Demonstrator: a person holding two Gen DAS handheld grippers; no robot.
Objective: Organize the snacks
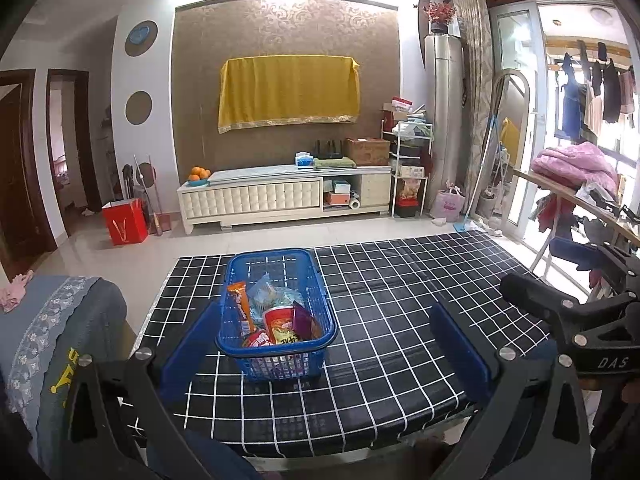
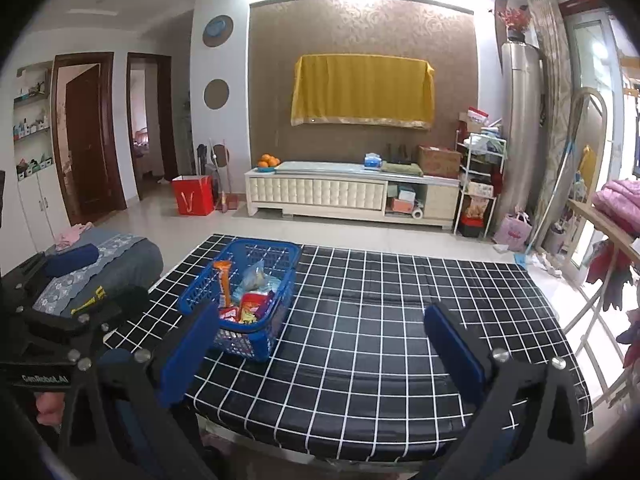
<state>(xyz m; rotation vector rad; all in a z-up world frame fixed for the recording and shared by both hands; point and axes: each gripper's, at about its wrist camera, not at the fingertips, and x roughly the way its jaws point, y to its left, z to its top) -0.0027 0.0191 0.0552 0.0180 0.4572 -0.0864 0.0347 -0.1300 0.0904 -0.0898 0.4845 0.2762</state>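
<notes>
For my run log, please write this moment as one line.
left claw: open, empty | right claw: open, empty | blue basket: on checkered table, holds snacks | stage: nothing grasped yet

One basket (image 1: 280, 308), maybe six snacks (image 1: 280, 322)

A table (image 1: 400, 300) covered in black cloth with a white grid carries a single blue mesh basket (image 1: 276, 312) of snack packets. In the left wrist view the basket stands just ahead of the left tongs' left finger; in the right wrist view it sits behind the right tongs' left finger.
</notes>
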